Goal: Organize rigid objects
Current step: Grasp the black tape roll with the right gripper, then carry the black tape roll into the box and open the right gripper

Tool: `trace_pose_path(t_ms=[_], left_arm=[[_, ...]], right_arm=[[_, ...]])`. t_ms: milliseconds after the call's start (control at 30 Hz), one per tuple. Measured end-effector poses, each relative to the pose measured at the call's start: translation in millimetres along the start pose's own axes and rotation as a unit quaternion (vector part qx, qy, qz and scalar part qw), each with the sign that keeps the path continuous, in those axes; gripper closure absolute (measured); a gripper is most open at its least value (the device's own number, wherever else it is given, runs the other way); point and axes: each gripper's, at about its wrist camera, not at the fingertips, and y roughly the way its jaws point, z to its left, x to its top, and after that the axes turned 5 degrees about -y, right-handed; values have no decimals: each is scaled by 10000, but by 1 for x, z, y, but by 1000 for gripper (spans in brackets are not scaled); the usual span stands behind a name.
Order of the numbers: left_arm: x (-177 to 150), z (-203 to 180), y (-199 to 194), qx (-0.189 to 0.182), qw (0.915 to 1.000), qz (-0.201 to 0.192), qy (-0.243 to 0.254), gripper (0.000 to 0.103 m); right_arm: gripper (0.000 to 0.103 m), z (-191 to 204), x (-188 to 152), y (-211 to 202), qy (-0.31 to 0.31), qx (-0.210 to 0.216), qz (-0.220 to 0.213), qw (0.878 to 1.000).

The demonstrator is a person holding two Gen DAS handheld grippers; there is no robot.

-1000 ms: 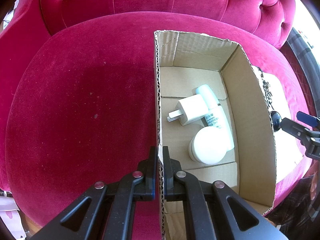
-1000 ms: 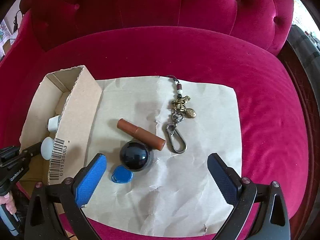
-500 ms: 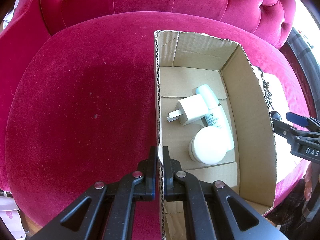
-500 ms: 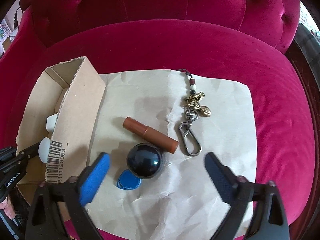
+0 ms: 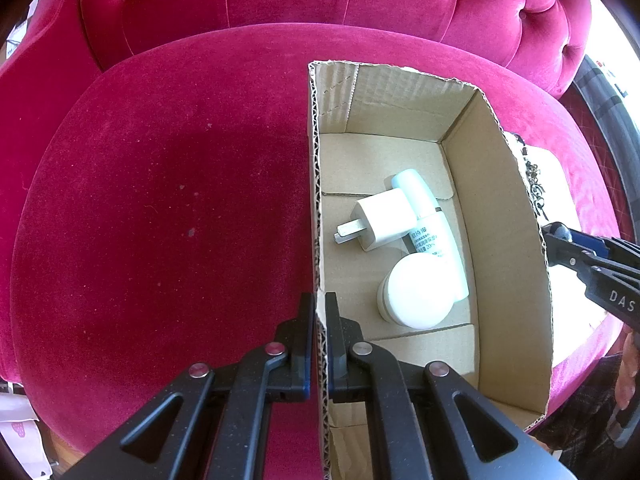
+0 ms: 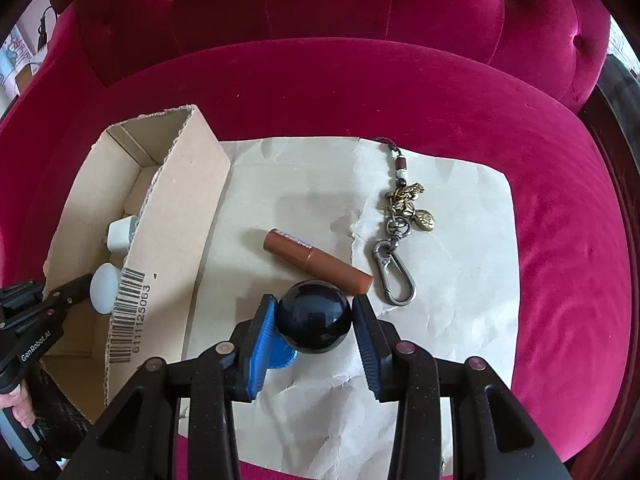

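Observation:
My left gripper [image 5: 319, 312] is shut on the left wall of an open cardboard box [image 5: 508, 216]. The box holds a white charger plug [image 5: 380, 220], a white tube [image 5: 432, 224] and a white round jar [image 5: 416, 290]. My right gripper [image 6: 313, 316] is shut on a shiny black ball [image 6: 313, 316], which rests on crumpled paper [image 6: 452, 300]. A blue tag [image 6: 282, 358] lies under the ball. A brown tube [image 6: 316, 260] and a brass keychain [image 6: 400, 236] lie just beyond the ball. The box [image 6: 176, 216] stands left of the paper.
Everything sits on a round pink velvet seat [image 5: 160, 200] with a tufted backrest [image 6: 320, 0] behind. The seat edge curves close on the right [image 6: 580, 280]. The right gripper shows at the right edge of the left wrist view [image 5: 592, 260].
My right gripper has moved forward and down and closed its blue pads onto the black ball. My left gripper has kept its hold on the box wall.

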Motion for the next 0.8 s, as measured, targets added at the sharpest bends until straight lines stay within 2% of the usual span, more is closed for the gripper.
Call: trace_pose_path(t_ms=[467, 800], left_arm=[[-1, 1, 0, -12, 10000, -8, -16, 99], [-1, 1, -1, -13, 10000, -7, -19, 99]], right_arm=[[62, 1, 13, -24, -40, -4, -145, 9999], [62, 15, 36, -46, -241, 17, -330, 9992]])
